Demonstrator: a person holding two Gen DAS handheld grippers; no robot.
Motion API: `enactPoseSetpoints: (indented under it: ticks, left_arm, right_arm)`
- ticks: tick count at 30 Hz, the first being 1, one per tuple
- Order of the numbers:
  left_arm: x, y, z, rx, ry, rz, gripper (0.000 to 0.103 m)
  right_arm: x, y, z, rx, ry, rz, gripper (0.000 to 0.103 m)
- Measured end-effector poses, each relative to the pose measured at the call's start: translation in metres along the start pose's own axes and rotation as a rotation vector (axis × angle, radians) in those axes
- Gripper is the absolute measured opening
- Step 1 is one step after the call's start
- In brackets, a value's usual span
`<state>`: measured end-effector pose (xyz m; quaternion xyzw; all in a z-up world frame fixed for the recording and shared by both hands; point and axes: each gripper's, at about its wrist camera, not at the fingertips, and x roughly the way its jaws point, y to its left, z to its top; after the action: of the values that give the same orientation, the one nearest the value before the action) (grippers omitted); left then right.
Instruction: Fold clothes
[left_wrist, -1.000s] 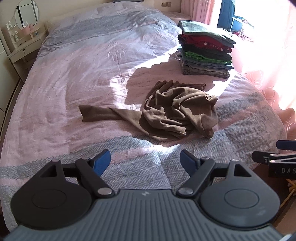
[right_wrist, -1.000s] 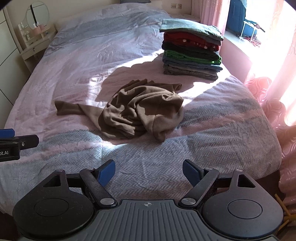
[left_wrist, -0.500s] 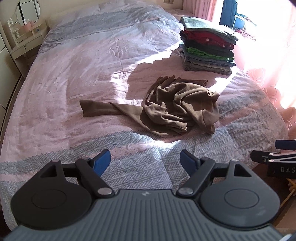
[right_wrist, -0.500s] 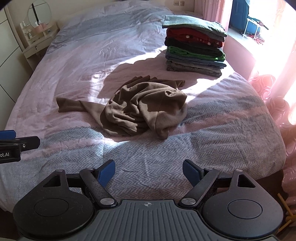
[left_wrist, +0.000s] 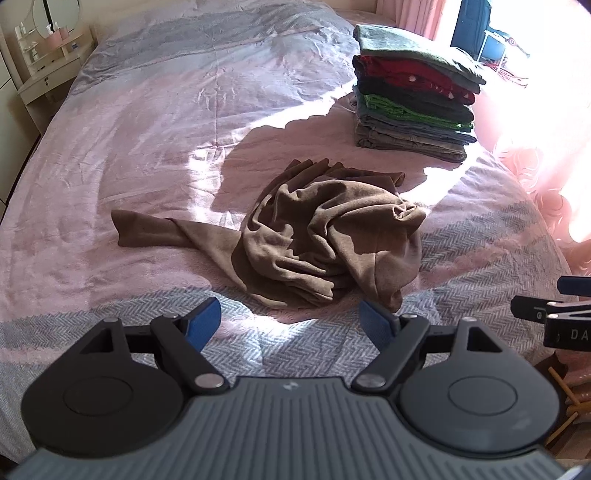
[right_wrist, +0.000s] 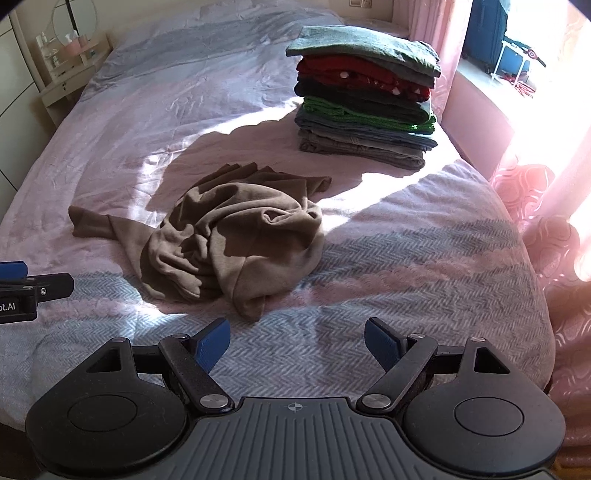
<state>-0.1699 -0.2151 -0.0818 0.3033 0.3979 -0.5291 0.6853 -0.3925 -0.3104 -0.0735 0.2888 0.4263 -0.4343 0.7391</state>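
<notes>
Plainly, "DA" marks the right hand-held gripper (left_wrist: 554, 306), "ot.AI" the left hand-held gripper (right_wrist: 37, 280); both gape empty.

The left gripper (left_wrist: 288, 323) is level, jaws wide apart with nothing between its blue pads (left_wrist: 202, 325). The right gripper (right_wrist: 297, 343) is level too, jaws equally wide and empty. Each shows at the edge of the other's view, side by side, apart.

Soft matt brown cloth garment (left_wrist: 325, 236), herringbone-woven bedspread (left_wrist: 480, 266), matt black plastic left claw (left_wrist: 290, 325)
</notes>
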Motion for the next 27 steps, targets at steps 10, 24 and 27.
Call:
enactPoseSetpoints:
  ticks: [10,24,27]
  left_arm:
    - [0.057,0.011,-0.033,-0.094,0.121,0.057,0.073]
    - [0.158,0.02,-0.076,0.453,-0.016,0.053,0.065]
    - [0.18,0.019,-0.084,0.649,-0.071,0.057,0.065]
  right_arm:
    - [0.061,-0.024,0.003,-0.109,0.091,0.041,0.083]
    - [0.171,-0.022,-0.025,-0.433,0.067,-0.042,0.083]
    - [0.19,-0.018,-0.035,-0.598,-0.005,-0.053,0.083]
